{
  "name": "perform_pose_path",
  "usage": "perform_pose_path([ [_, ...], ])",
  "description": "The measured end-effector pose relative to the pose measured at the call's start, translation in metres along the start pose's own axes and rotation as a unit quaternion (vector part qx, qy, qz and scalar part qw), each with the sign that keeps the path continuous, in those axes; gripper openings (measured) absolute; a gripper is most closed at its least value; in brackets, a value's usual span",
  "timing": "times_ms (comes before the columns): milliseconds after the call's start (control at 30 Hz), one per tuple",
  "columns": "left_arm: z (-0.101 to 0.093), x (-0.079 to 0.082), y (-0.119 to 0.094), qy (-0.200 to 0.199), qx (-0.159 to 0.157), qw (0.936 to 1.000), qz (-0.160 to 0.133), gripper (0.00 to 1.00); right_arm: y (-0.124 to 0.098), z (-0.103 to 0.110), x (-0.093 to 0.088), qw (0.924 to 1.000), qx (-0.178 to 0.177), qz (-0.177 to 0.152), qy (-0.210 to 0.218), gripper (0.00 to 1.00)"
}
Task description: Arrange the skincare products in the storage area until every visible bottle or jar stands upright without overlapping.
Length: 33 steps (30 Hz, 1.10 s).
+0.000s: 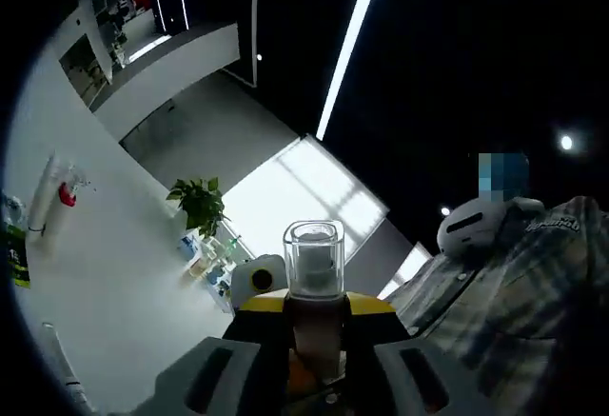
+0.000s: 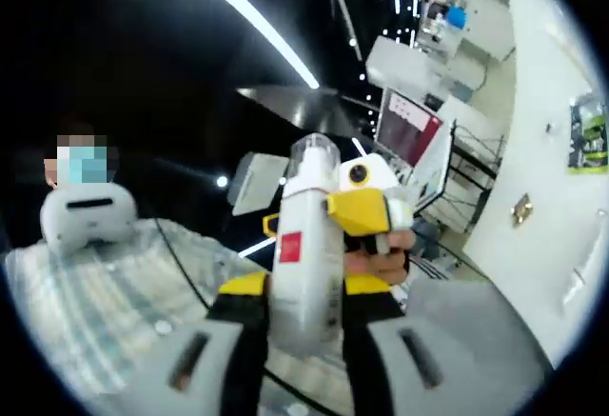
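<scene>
Both views tilt up toward a dark ceiling. My left gripper [image 1: 314,319] is shut on a small bottle [image 1: 314,262] with a clear square cap and a brownish body, held upright between the jaws. My right gripper [image 2: 304,294] is shut on a tall white bottle [image 2: 306,245] with a clear cap and a red label. In the right gripper view the left gripper [image 2: 366,208], yellow and white, shows just behind that bottle, with a hand [image 2: 383,262] around it. The two held bottles are close together.
A person in a plaid shirt [image 1: 519,292] with a white headset [image 1: 476,226] stands close by, also as a plaid shirt [image 2: 86,302] on the left. Far off are a potted plant [image 1: 198,205], a shelf of small bottles [image 1: 205,259], a white wall [image 1: 86,273] and long ceiling lights [image 1: 350,40].
</scene>
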<state>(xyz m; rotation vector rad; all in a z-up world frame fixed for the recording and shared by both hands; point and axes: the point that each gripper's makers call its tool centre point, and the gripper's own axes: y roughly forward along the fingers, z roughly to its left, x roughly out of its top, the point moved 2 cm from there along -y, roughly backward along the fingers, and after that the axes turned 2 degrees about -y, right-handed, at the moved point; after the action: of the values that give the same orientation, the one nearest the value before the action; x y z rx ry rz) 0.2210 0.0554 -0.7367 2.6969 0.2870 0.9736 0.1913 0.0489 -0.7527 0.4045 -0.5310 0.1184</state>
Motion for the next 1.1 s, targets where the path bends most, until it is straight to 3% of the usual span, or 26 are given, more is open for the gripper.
perform_pose_path([
  [200,0.0,-0.006,-0.001,-0.013,-0.012,0.9985,0.052,0.2,-0.007,-0.005,0.0,0.9999,-0.009,-0.007,-0.004,0.28],
  [333,0.003,-0.014,0.001,-0.024,-0.016,0.9968,0.075,0.2,-0.005,-0.004,-0.007,0.9998,-0.006,0.016,0.004,0.23],
  [433,0.005,-0.017,0.003,-0.039,-0.018,0.9967,0.069,0.2,-0.006,-0.006,-0.01,0.9996,-0.011,0.024,0.003,0.22],
  [467,0.009,-0.016,0.003,-0.039,-0.01,0.9976,0.056,0.21,-0.008,-0.011,-0.006,0.9995,-0.03,0.008,-0.008,0.22],
  [500,0.014,-0.011,0.001,-0.045,0.004,0.9984,0.034,0.21,-0.01,-0.013,-0.005,0.9993,-0.035,0.006,-0.006,0.22],
  [667,0.034,-0.016,-0.005,-0.049,0.064,0.9962,0.034,0.23,-0.017,-0.035,-0.009,0.9927,-0.113,0.027,-0.031,0.21],
  [733,0.049,-0.018,-0.01,-0.051,0.113,0.9916,0.036,0.24,-0.022,-0.05,-0.008,0.9852,-0.164,0.033,-0.037,0.21],
  [867,0.079,-0.023,-0.018,-0.021,0.217,0.9744,0.055,0.26,-0.033,-0.078,-0.009,0.9582,-0.267,0.063,-0.082,0.21],
  [900,0.083,-0.023,-0.019,-0.013,0.23,0.9715,0.055,0.25,-0.034,-0.082,-0.009,0.9533,-0.281,0.065,-0.09,0.21],
  [1033,0.102,-0.024,-0.022,-0.011,0.311,0.9489,0.054,0.25,-0.04,-0.1,-0.007,0.9261,-0.351,0.073,-0.117,0.21],
  [1067,0.108,-0.024,-0.023,-0.003,0.334,0.9411,0.052,0.25,-0.042,-0.105,-0.006,0.9145,-0.373,0.076,-0.136,0.21],
  [1100,0.11,-0.023,-0.024,0.0,0.346,0.9369,0.049,0.25,-0.042,-0.106,-0.006,0.9103,-0.383,0.076,-0.139,0.21],
])
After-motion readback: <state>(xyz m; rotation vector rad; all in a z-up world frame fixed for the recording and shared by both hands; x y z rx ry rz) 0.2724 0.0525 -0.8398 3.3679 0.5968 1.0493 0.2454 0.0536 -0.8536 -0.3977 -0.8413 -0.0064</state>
